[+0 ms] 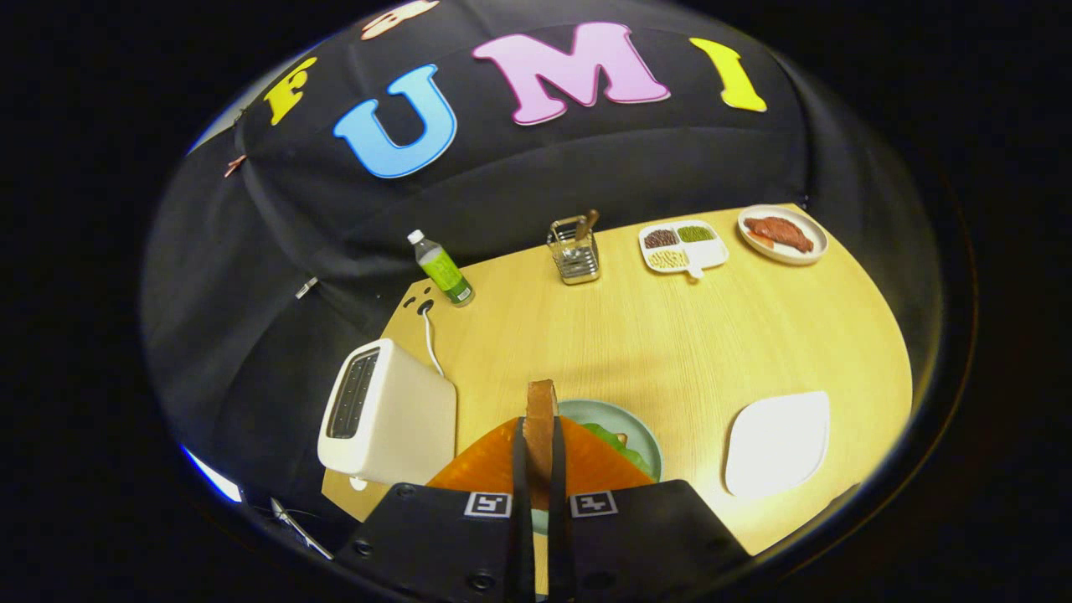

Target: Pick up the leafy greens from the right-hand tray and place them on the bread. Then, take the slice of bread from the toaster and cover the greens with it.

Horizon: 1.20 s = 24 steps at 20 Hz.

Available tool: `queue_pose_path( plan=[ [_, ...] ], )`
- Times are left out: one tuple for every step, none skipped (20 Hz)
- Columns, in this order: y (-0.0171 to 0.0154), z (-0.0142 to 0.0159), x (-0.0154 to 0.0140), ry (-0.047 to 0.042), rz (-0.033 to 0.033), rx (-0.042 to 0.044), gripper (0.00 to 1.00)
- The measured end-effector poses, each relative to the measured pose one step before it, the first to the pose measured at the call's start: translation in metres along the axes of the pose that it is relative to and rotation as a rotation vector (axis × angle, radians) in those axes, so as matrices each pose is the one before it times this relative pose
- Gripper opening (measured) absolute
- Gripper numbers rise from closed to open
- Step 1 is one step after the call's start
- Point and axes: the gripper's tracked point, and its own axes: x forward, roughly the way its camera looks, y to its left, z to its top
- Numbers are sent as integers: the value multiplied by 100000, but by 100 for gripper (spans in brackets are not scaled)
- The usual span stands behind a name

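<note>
the tool [540, 435] is clenched on a slice of bread [540, 419], which stands upright on its edge between the two fingers [518, 469], both pressing on its faces. the crusty top of the slice pokes up just past the fingertips.

right below and beyond the held slice sits a pale green plate [624, 417] on the desk [670, 335]. the leafy greens [615, 444] lie on that plate, showing just to the right of the fingers; what is under them is hidden by the tool.

to the left of the tool stands the white toaster [389, 414], its slots facing up and its cord [431, 339] running back toward the desk's far edge. to the right of the plate lies a white tray [777, 444], bare on top.

farther back, near the wall, a bottle [441, 268] with a green label stands at the left, a wire holder [574, 249] with utensils is in the middle, a divided dish [682, 247] with small portions of food lies right of it, and a round plate of meat [783, 234] sits at the far right corner.
</note>
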Motion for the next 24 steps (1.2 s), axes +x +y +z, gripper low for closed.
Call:
queue_pose_path(
  plan=[
    [62,-636,361,46,1317,5077,11],
    [344,-412,423,-637,2044,6279,11],
    [563,-137,533,-1232,2589,6111,11],
    [271,76,472,-1548,2470,6306,11],
    [-19,39,470,-1125,980,4942,10],
    [-510,-163,520,-198,-603,3710,11],
    [-648,-275,471,267,-1250,2924,11],
    [-854,-525,514,1021,-1594,3156,11],
    [-1033,-574,484,1295,-2353,1695,11],
    [-999,-501,270,941,-2382,-342,11],
    [-963,-235,171,-44,-2300,-2226,11],
    [-861,-5,131,-453,-1992,-3677,11],
    [-763,-55,-165,72,-1229,-4072,11],
    [-637,89,-11,41,-1085,-3964,11],
    [-365,112,190,88,-1080,-4036,11],
    [-325,41,109,346,-384,-3843,11],
    [-96,-176,96,329,-427,-3603,11],
    [-277,-112,185,606,-692,-2626,11],
    [-284,-368,257,796,-979,-1657,11],
    [-279,-206,85,1058,-614,-1075,11],
    [-174,-194,68,614,-836,-1237,12],
    [-169,-62,49,454,-219,-1236,14],
    [-174,-49,47,83,-648,-1511,16],
    [-175,-38,14,169,-841,-1507,18]
  ],
)
